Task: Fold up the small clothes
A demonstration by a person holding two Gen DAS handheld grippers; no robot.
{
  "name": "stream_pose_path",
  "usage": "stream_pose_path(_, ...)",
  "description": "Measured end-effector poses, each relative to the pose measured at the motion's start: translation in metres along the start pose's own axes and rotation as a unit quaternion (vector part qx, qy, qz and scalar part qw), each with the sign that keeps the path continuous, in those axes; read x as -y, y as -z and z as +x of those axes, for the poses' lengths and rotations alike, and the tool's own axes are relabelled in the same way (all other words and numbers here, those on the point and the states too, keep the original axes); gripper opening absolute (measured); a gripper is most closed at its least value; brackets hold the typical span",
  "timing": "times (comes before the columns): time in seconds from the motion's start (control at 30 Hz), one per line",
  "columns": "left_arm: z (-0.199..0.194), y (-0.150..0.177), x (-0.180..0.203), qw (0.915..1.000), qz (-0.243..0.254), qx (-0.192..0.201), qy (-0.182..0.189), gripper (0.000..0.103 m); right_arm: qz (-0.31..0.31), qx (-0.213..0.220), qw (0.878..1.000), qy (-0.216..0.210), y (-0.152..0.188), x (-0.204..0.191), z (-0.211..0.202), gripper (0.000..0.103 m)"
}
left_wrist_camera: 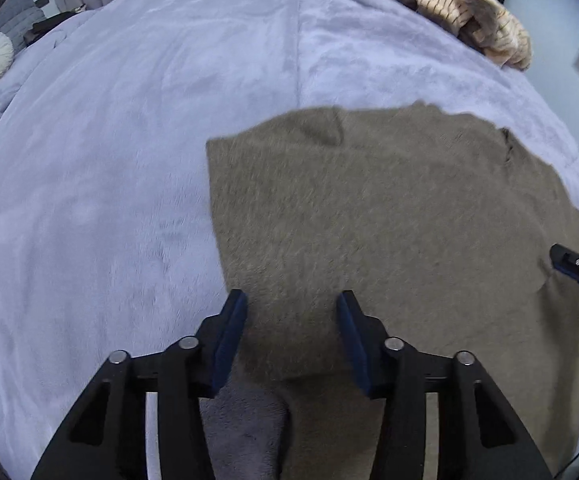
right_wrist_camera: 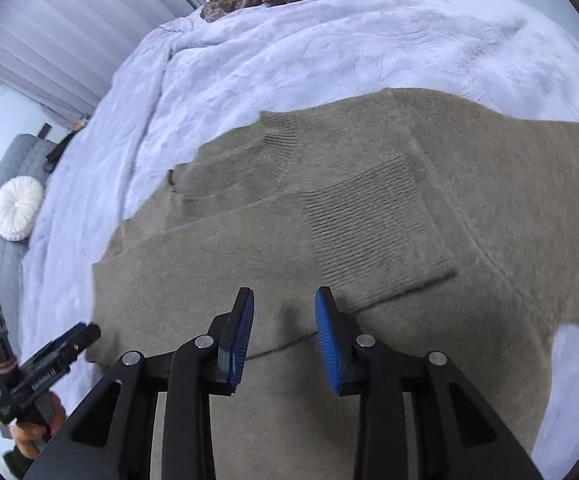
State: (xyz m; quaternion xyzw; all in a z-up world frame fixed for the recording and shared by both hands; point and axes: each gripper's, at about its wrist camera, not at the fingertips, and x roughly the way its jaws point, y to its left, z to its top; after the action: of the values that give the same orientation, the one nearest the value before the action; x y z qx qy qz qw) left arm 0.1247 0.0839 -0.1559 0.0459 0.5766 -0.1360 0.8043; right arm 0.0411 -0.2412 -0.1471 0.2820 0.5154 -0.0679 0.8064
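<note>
Nearest, both grippers point steeply down at a taupe sweater (right_wrist_camera: 369, 208) spread on a lilac blanket (left_wrist_camera: 109, 160). The left gripper (left_wrist_camera: 292, 300) has its jaws apart with nothing pinched, hovering over the sweater's left side edge, which runs away from it. The right gripper (right_wrist_camera: 284, 296) is likewise parted and empty, above a seam just short of a folded-in ribbed cuff (right_wrist_camera: 373, 224). The sweater's long axis appears to run across the 2 grippers, so each is nearest its own side. Farther off sit a pile of striped clothes (left_wrist_camera: 469, 16) and a round white cushion (right_wrist_camera: 18, 207).
</note>
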Motion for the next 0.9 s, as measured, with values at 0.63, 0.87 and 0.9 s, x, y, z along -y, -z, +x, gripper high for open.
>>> stream_pose_path(0.63,-0.044,0.020,0.047,0.9998,0.003,0.007,-0.017,0.049,0.140,-0.017,0.989,-0.041,0.051,0.110,-0.057,0.044)
stream_pose_path(0.87,-0.057,0.013,0.095,0.9994,0.025,0.022,-0.001,0.069,0.192,0.004,0.981,-0.037,0.054,0.161,-0.085,0.049)
stream_pose_path(0.9,-0.055,0.014,0.101,0.9994,0.028,0.018,0.004,0.069,0.198,0.009,0.980,-0.035,0.054,0.168,-0.089,0.049)
